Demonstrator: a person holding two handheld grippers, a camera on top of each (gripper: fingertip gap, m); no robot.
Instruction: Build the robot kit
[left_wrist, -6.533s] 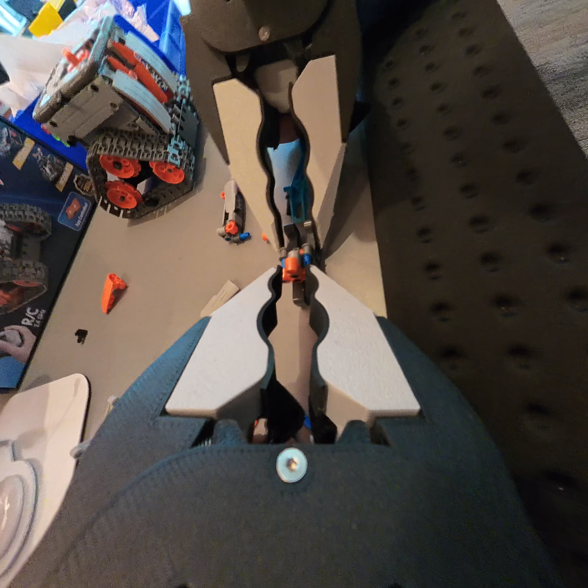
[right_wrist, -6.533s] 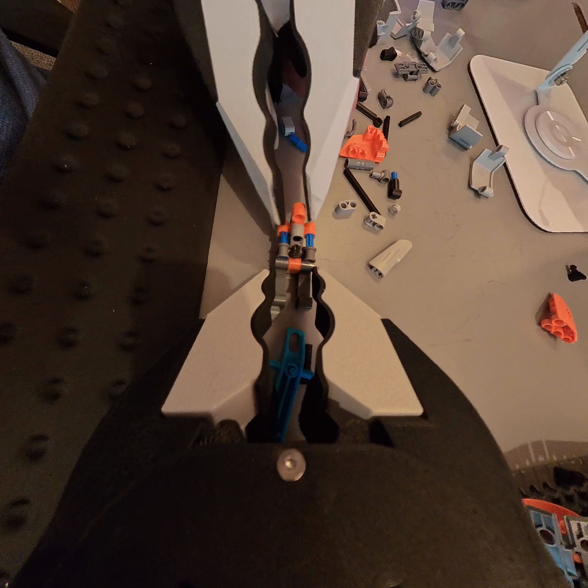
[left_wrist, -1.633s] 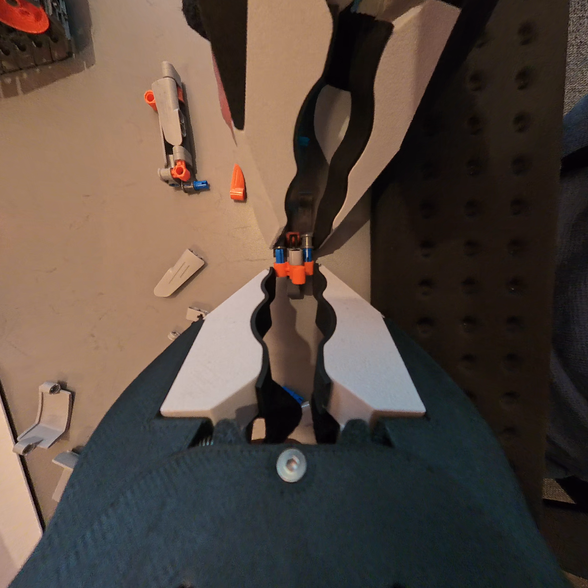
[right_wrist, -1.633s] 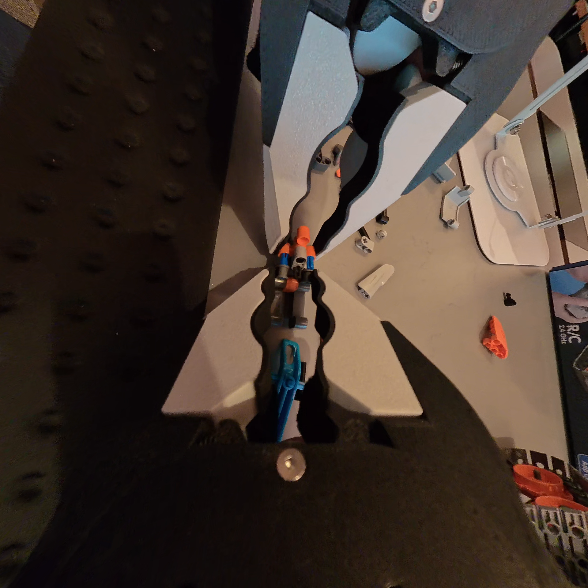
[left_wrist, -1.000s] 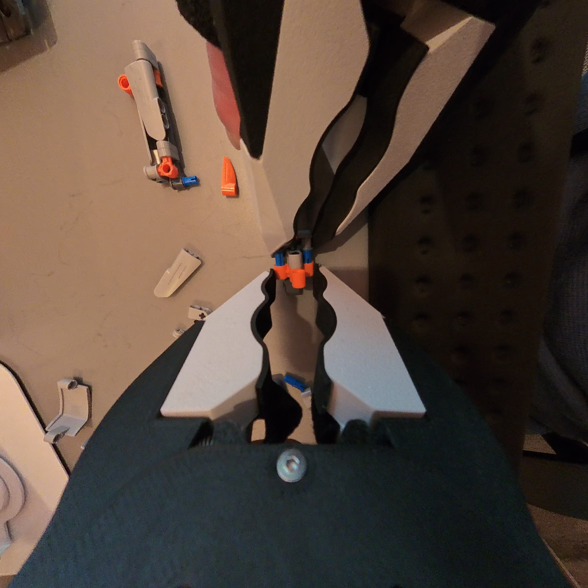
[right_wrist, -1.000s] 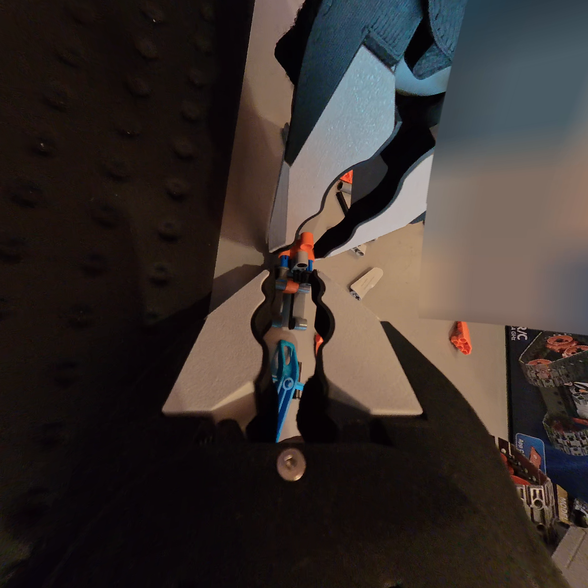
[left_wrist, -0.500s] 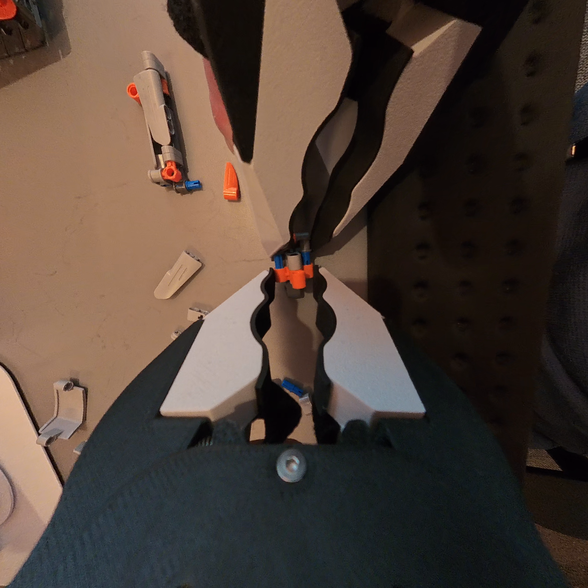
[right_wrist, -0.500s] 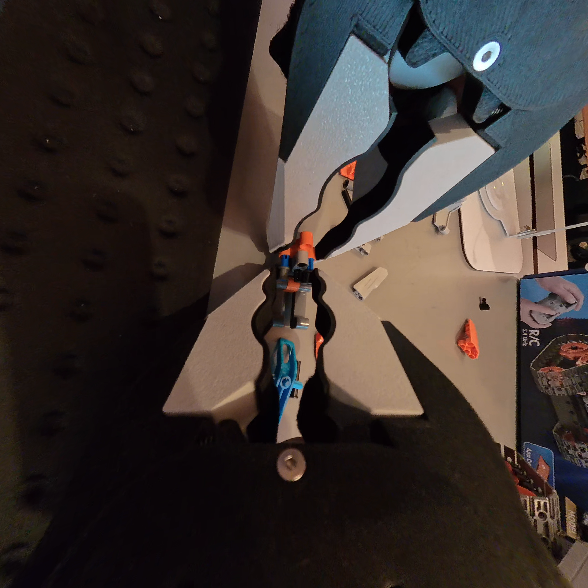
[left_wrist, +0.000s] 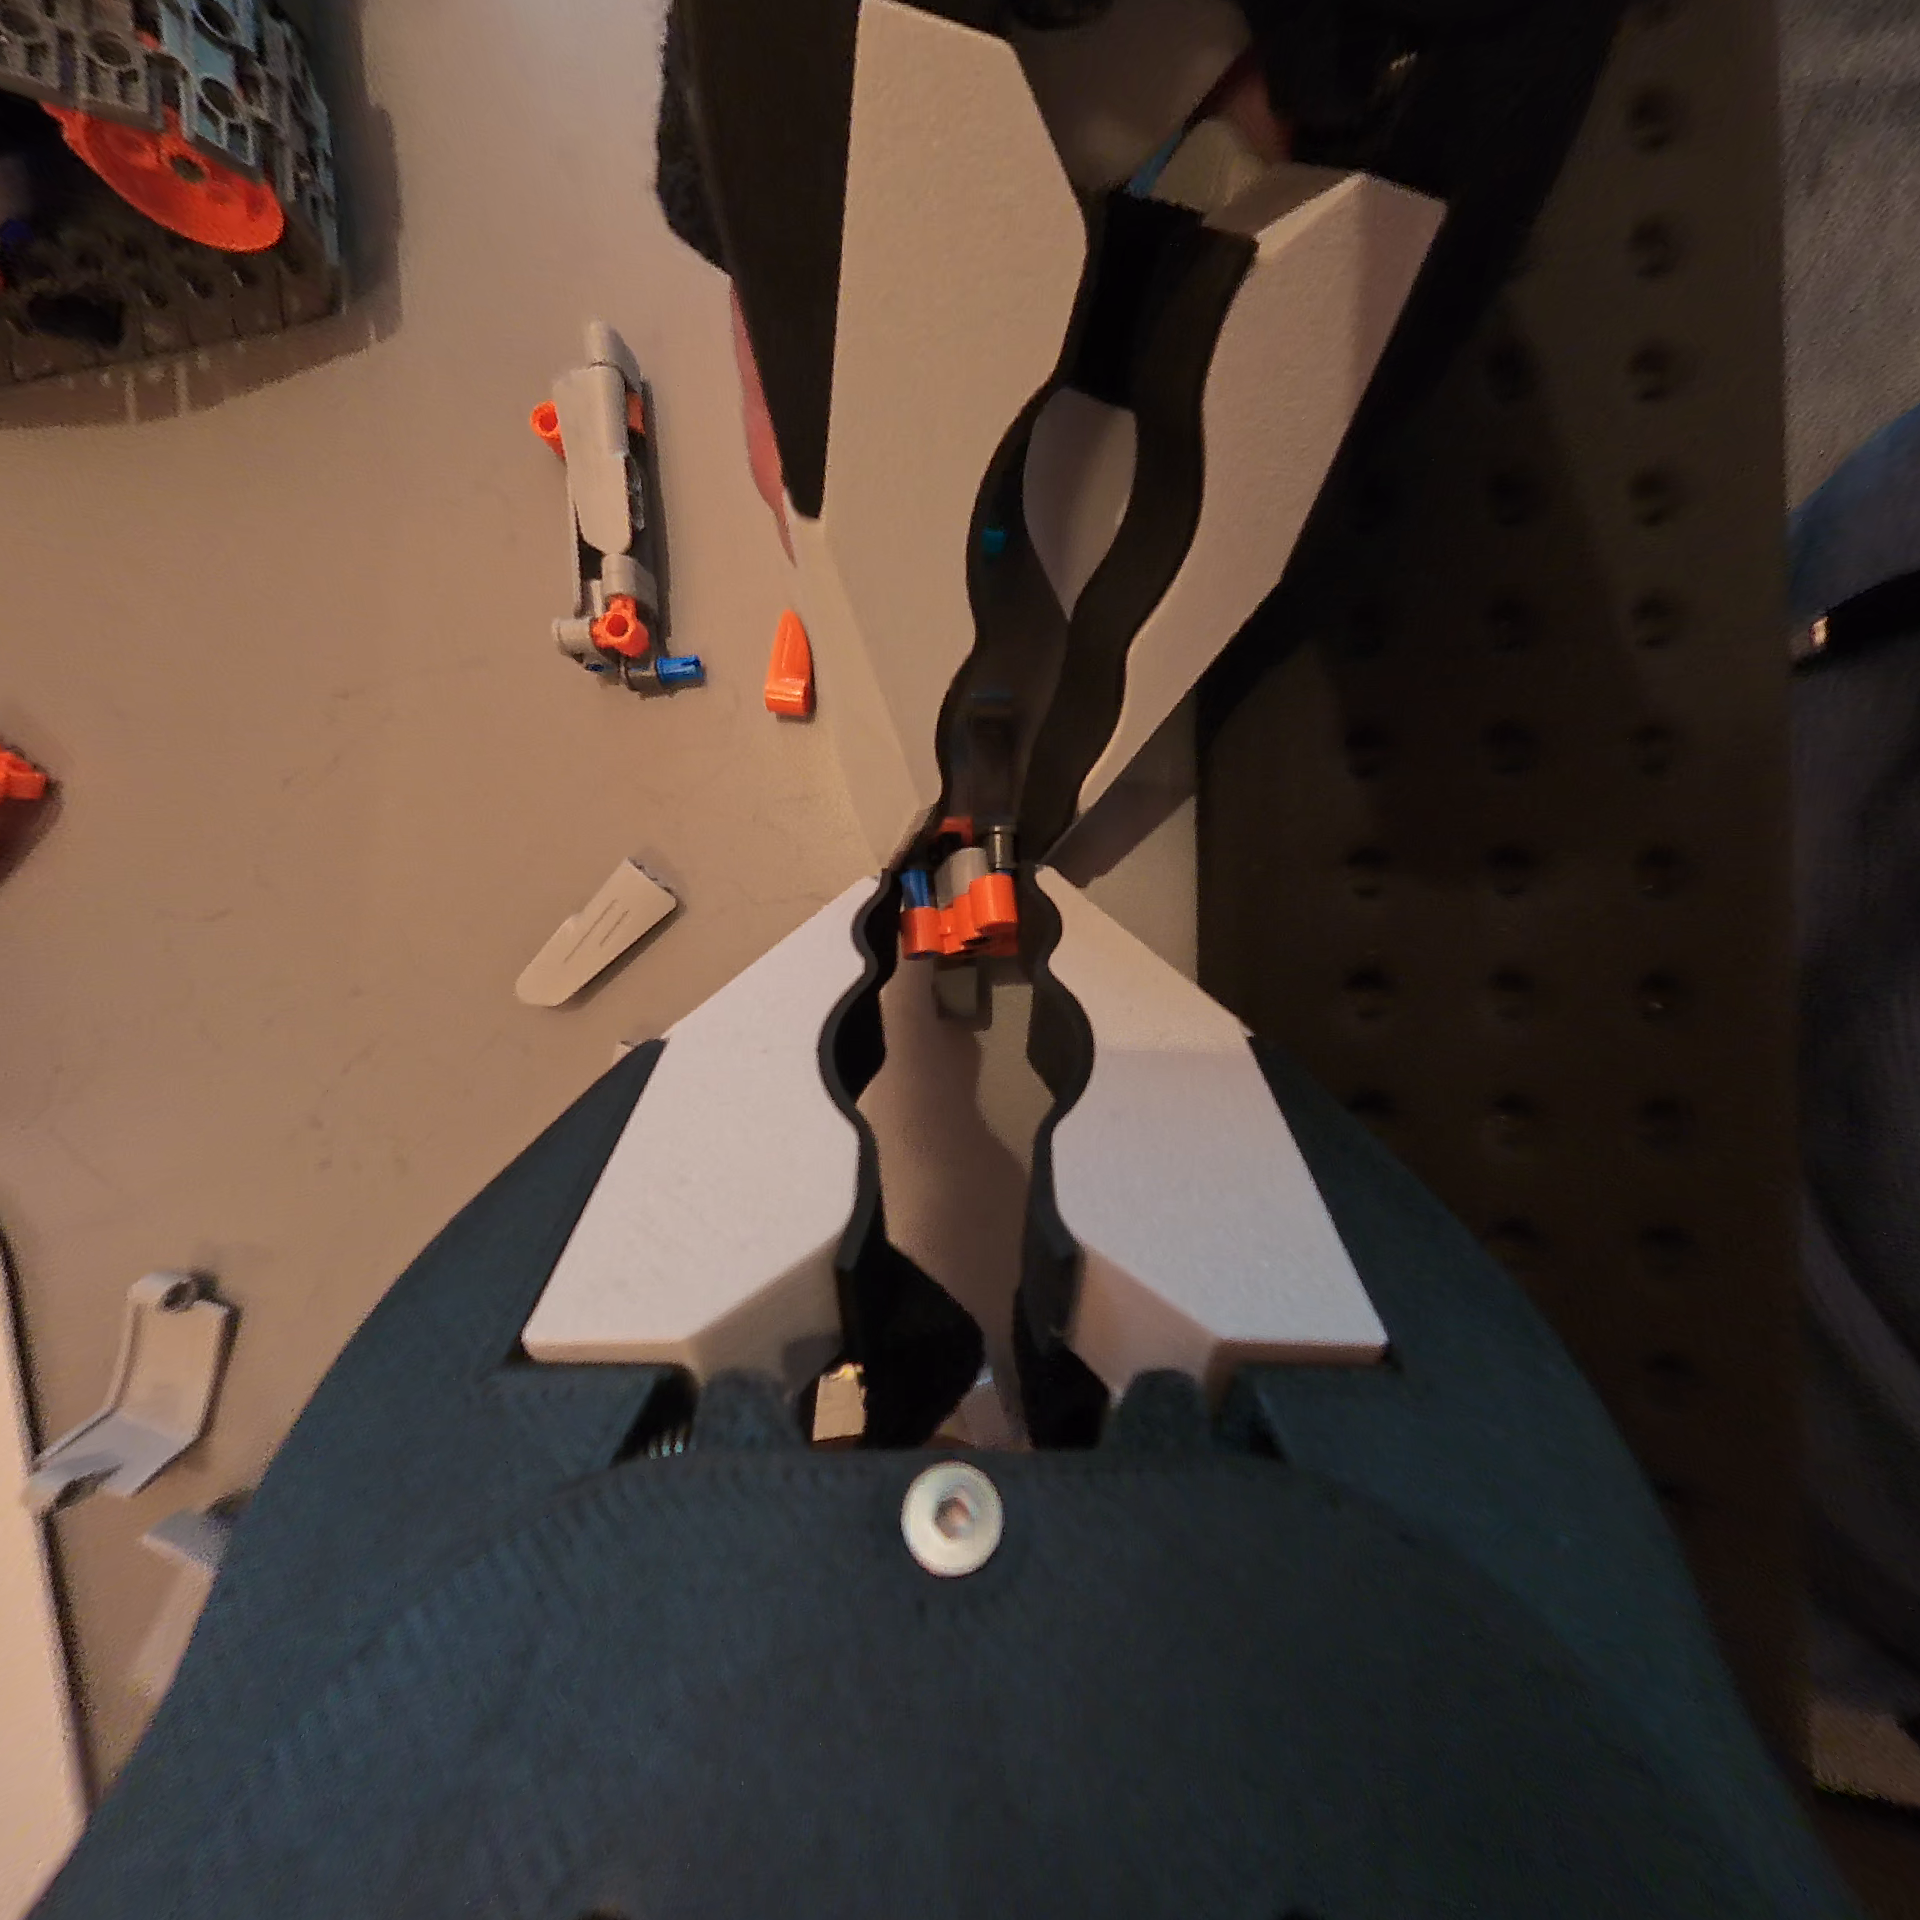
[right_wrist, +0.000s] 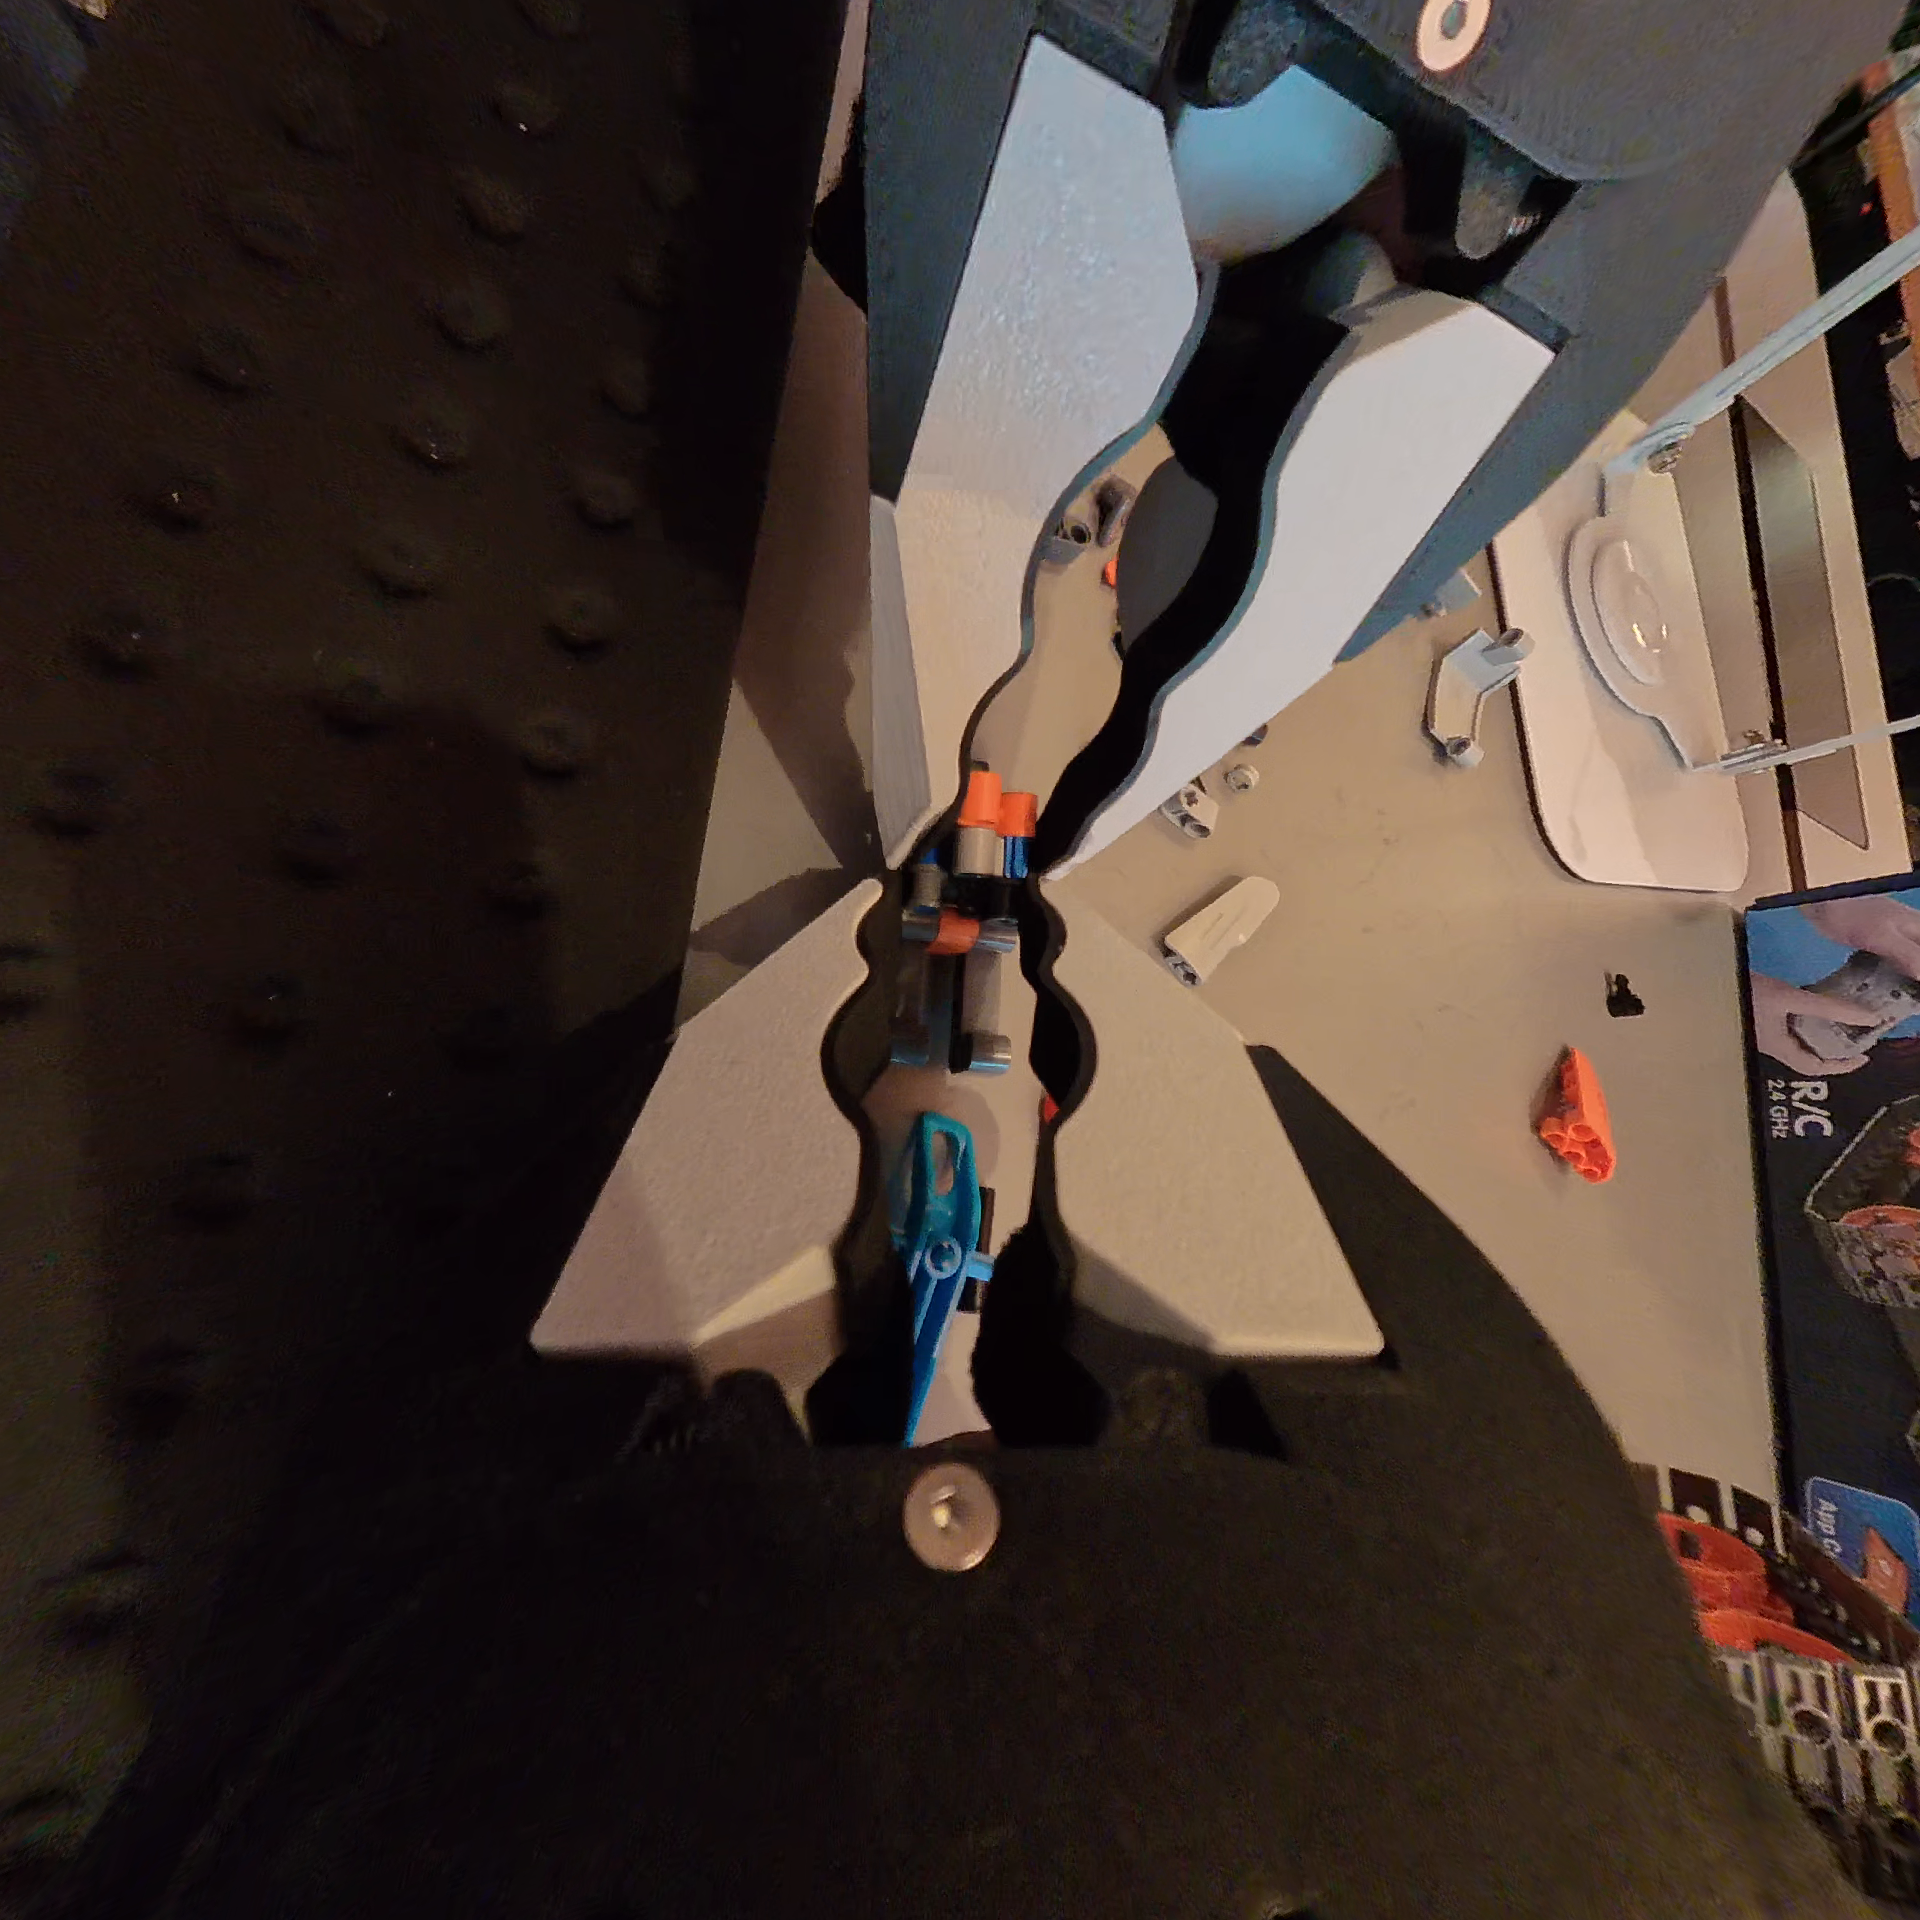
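My left gripper (left_wrist: 961, 896) and right gripper (right_wrist: 961, 888) meet tip to tip above the beige table, beside a black dimpled mat (left_wrist: 1507, 935). Both are shut on one small brick assembly. The left tips pinch its orange connector end (left_wrist: 956, 920), which has blue pins and sits slightly tilted. The right jaws hold the grey and blue beam part (right_wrist: 951, 997), with a light blue lever piece (right_wrist: 938, 1195) lying back between the fingers. The orange end (right_wrist: 992, 816) pokes into the left gripper's tips in the right wrist view.
A tracked brick vehicle (left_wrist: 156, 156), a small grey assembly (left_wrist: 608, 520), an orange wedge (left_wrist: 788, 665) and a grey curved panel (left_wrist: 597, 935) lie on the table. A white stand base (right_wrist: 1621, 707), a dark printed box (right_wrist: 1839, 1143) and an orange piece (right_wrist: 1577, 1117) lie to the right. My two grippers' fingertips are within a few centimetres of each other. Both grippers' tips are roughly 20 cm from the tracked brick vehicle (left_wrist: 156, 156).
The grippers have twisted slightly against each other, and the orange end now sits tilted in my left tips. Both stay shut on the assembly, tip to tip.
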